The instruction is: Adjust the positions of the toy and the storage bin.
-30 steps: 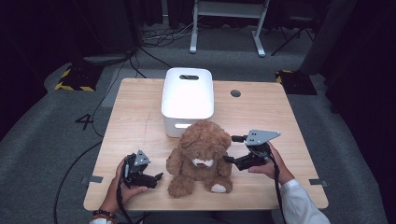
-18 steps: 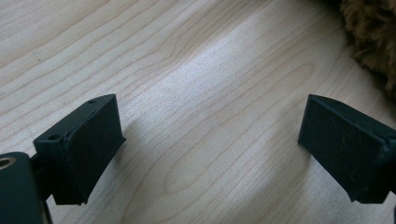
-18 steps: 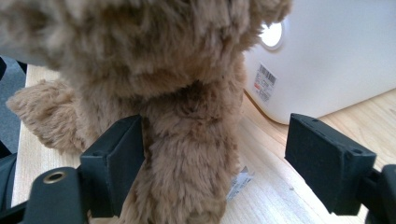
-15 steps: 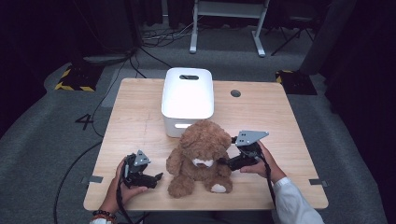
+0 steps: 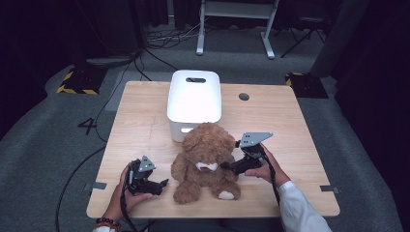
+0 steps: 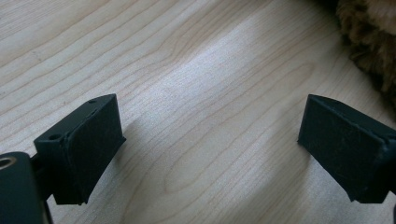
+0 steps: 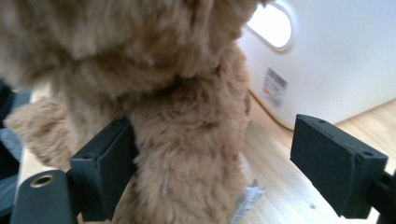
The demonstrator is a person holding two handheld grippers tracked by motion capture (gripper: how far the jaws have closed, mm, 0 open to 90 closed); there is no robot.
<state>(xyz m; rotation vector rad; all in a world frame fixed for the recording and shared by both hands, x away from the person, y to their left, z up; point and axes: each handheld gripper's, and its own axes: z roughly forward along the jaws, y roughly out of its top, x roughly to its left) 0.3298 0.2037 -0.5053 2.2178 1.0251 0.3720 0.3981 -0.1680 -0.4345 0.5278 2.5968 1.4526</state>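
A brown teddy bear (image 5: pixel 205 154) sits upright on the wooden table (image 5: pixel 285 121), facing the front edge. My right gripper (image 5: pixel 227 166) reaches in from the right at the bear's side. In the right gripper view its jaws have just been opening and stand wide around the bear's furry arm (image 7: pixel 187 140); the left pad brushes the fur and the right pad is well clear. My left gripper (image 5: pixel 162 183) rests low on the table left of the bear, open, with only bare wood between its jaws (image 6: pixel 210 149). Fur of the bear (image 6: pixel 369 32) shows at the upper right there.
A white bin (image 5: pixel 193 104) lies upside down right behind the bear, its handle slot (image 7: pixel 273 25) close to the right gripper. A small round hole (image 5: pixel 244 96) marks the table's far right. Grey floor with cables surrounds the table.
My right gripper has moved left and slightly down, from beside the bear to around its arm. The left gripper and the bear have stayed put.
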